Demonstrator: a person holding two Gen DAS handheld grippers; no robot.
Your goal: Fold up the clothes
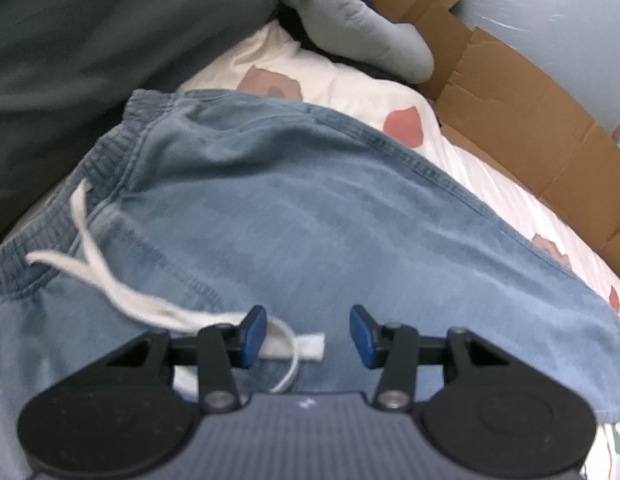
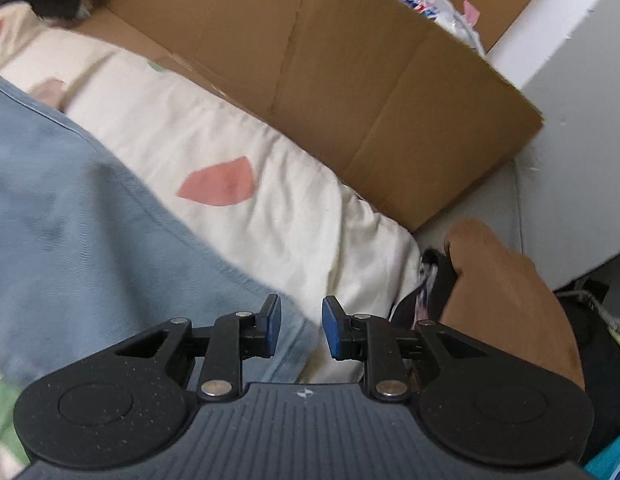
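Note:
Light blue denim-look shorts [image 1: 293,216] lie spread on the bed, with the elastic waistband [image 1: 105,148] at the left and a white drawstring [image 1: 109,280] trailing across the front. My left gripper [image 1: 307,334] hovers open over the shorts. The drawstring's end lies under its left finger [image 1: 253,334], which does not pinch it. In the right wrist view the shorts' leg [image 2: 89,220] fills the left side. My right gripper [image 2: 299,328] stands open above the leg's hem corner and the sheet, with nothing pressed between its blue pads.
The bed has a cream sheet [image 2: 249,128] with pink patches. A flattened cardboard box [image 2: 350,80] runs along its far side. A grey garment [image 1: 350,24] and a dark green one [image 1: 89,32] lie beyond the shorts. Brown cloth [image 2: 506,292] hangs off the bed's right edge.

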